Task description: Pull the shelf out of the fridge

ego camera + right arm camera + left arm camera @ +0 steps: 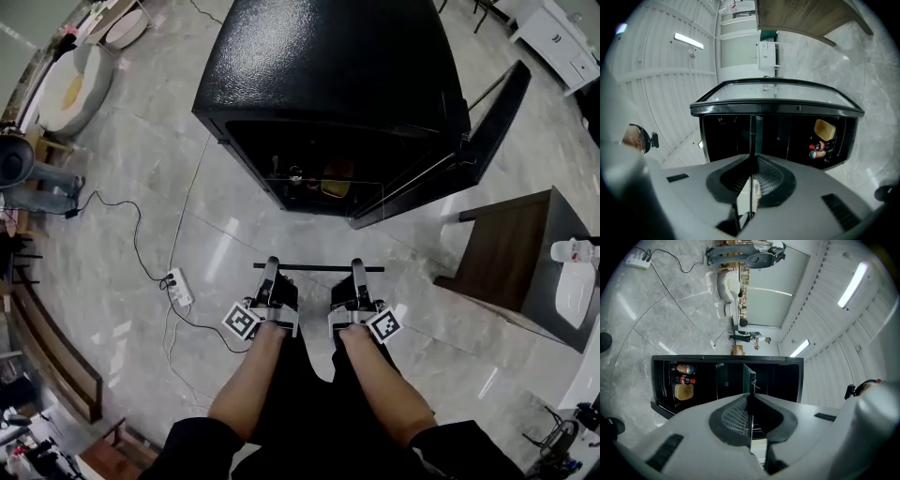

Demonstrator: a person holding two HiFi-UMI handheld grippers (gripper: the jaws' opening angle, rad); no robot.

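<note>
From above, the left gripper (271,274) and right gripper (357,272) hold the shelf (319,268) up in front of the open fridge (328,66). In the left gripper view, its jaws pinch the thin glass. The right gripper view shows the same. I think it's out.

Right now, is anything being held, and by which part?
Yes: the glass shelf, outside the fridge. The left gripper and right gripper are each shut on its near edge, one toward each end.
</note>
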